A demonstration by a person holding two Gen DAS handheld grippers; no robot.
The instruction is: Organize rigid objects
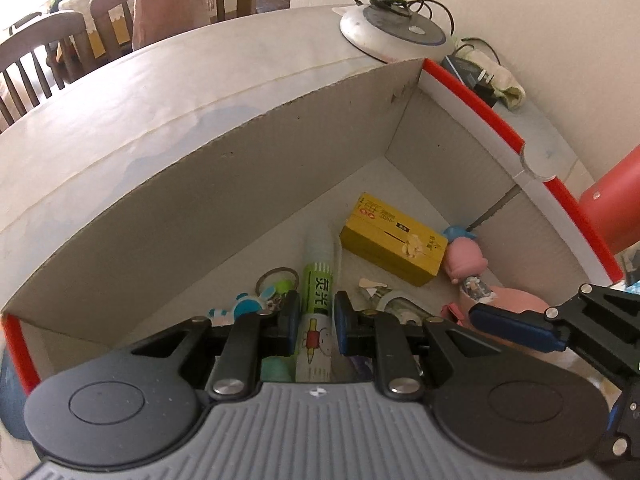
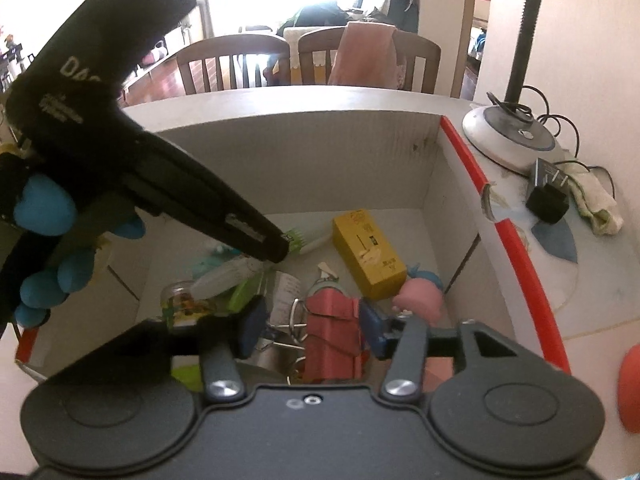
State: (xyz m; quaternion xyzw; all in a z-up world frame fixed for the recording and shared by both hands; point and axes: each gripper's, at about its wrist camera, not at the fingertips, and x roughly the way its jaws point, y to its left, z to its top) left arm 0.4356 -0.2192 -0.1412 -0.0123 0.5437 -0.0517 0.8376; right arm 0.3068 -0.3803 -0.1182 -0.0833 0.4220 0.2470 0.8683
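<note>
Glue bottle (image 1: 316, 316) sits between the left gripper (image 1: 316, 318) pads, label up, tip toward the yellow box (image 1: 390, 240); pads look pressed on its sides, so clamped. Plastic, light, stiff but slick; mid-body hold seems right. Right gripper (image 2: 308, 330) straddles a red folded case (image 2: 332, 332), jaws apart, not touching that I can tell. Case probably light, semi-rigid; take it across the narrow width. Cardboard box (image 1: 224, 184) holds everything: yellow box near the far corner, pink figurine (image 1: 464, 258) just right of it, keyring charm (image 1: 256, 300) left of the bottle.
</note>
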